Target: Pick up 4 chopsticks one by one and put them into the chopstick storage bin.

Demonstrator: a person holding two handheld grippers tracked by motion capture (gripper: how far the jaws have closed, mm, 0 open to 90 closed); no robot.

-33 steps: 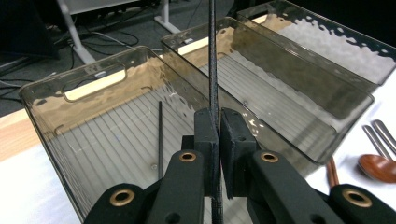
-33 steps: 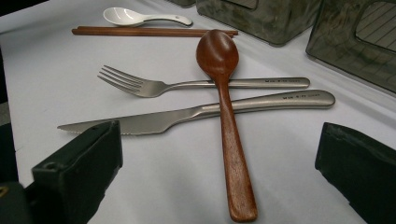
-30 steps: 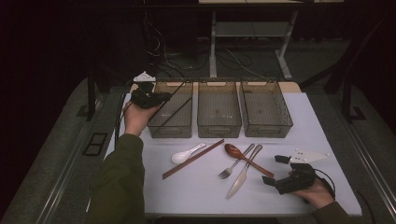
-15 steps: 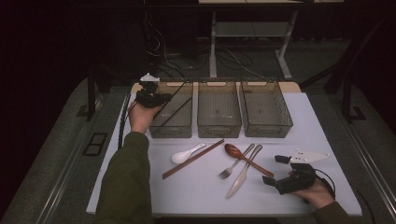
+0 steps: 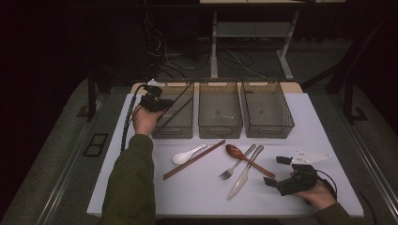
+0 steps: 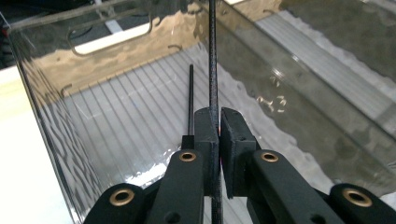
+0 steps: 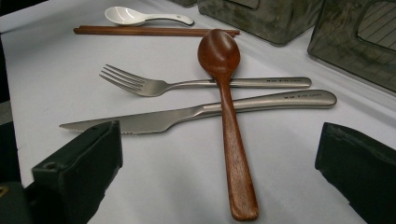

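Thin black chopstick [image 6: 213, 56] between the matte black pads [image 6: 206, 128]; a second black chopstick [image 6: 191, 98] left of them. Smoky translucent ribbed bin [image 6: 116, 107]. Ahead of the black fingers [image 7: 77, 161]: reddish-brown wooden spoon [image 7: 224, 93], silver steel fork [image 7: 154, 85] and knife [image 7: 187, 114], glossy white ceramic spoon [image 7: 128, 16], brown wooden chopsticks [image 7: 149, 31], white tabletop [image 7: 56, 93].

olive-green sleeve [image 5: 131, 183]; black fingers [image 6: 208, 135] with brass-coloured rivets; black cable.

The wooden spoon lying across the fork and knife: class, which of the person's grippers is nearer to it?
Right. The right gripper sits open on the table just beside the wooden spoon, jaws facing it. The left gripper is farther off, over the left bin, shut on a black chopstick.
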